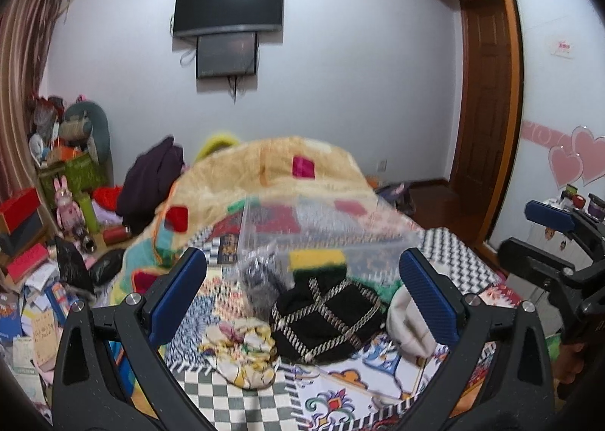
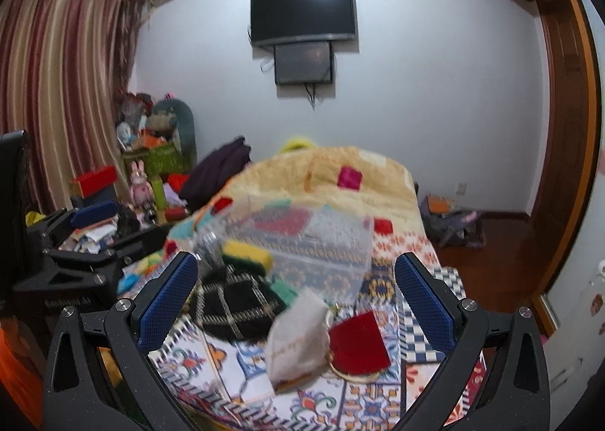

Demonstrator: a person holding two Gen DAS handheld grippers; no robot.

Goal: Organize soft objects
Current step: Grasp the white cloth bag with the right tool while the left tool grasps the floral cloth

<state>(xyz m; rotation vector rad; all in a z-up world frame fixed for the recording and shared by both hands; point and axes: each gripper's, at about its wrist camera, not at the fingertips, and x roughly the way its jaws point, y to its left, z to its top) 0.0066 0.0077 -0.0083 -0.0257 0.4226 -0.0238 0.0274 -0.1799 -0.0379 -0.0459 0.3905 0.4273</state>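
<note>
Soft things lie on a patterned bed cover. A black cloth with gold lattice trim (image 1: 327, 315) (image 2: 236, 308) is in the middle. A yellow-and-green sponge (image 1: 317, 261) (image 2: 247, 255) sits beside a clear plastic box (image 1: 321, 230) (image 2: 302, 242). A floral cloth (image 1: 242, 349), a white pouch (image 1: 406, 321) (image 2: 297, 336), a red pouch (image 2: 357, 342) and a crinkled silver bag (image 1: 261, 274) (image 2: 208, 251) lie nearby. My left gripper (image 1: 302, 298) is open above the black cloth. My right gripper (image 2: 297, 302) is open above the white pouch. Both are empty.
A fluffy yellow blanket (image 1: 272, 174) (image 2: 332, 174) is heaped behind the box. A cluttered table with boxes and toys (image 1: 68, 204) stands at the left. A wooden door (image 1: 484, 90) is at the right. The right gripper also shows at the left wrist view's right edge (image 1: 559, 242).
</note>
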